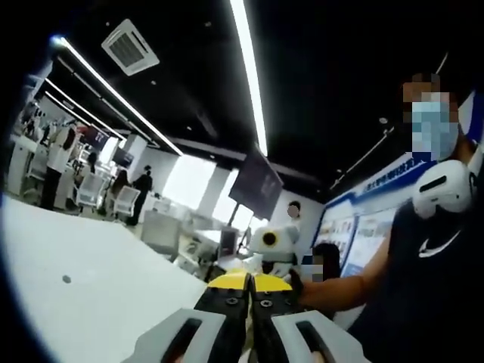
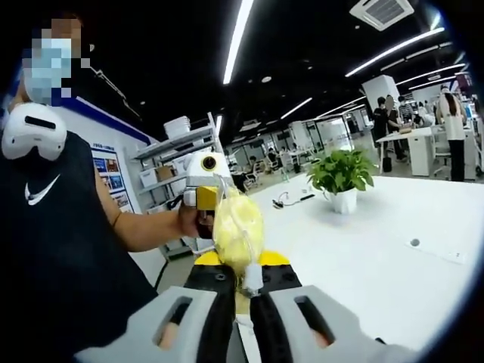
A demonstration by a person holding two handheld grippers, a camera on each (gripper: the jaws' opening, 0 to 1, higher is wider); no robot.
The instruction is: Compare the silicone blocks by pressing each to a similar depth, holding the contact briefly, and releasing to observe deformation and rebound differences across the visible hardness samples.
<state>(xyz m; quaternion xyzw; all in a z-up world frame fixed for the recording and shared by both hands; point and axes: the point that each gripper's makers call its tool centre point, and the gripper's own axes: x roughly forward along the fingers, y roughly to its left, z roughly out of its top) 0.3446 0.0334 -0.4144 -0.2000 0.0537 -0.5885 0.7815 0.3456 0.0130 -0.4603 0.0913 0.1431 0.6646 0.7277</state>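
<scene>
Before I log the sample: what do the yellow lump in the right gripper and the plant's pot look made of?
The yellow lump looks like soft, translucent silicone or gel, glossy and wrinkled, possibly wrapped in film. The right gripper is shut on it. The plant pot looks like smooth white glazed ceramic or plastic; I cannot tell which.

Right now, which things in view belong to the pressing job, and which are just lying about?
Job:
- right gripper, shut on a yellow bagged piece, possibly a sample
- left gripper, jaws shut together

Lying about:
- potted plant
- cable
- shelf rack
- white table
</scene>
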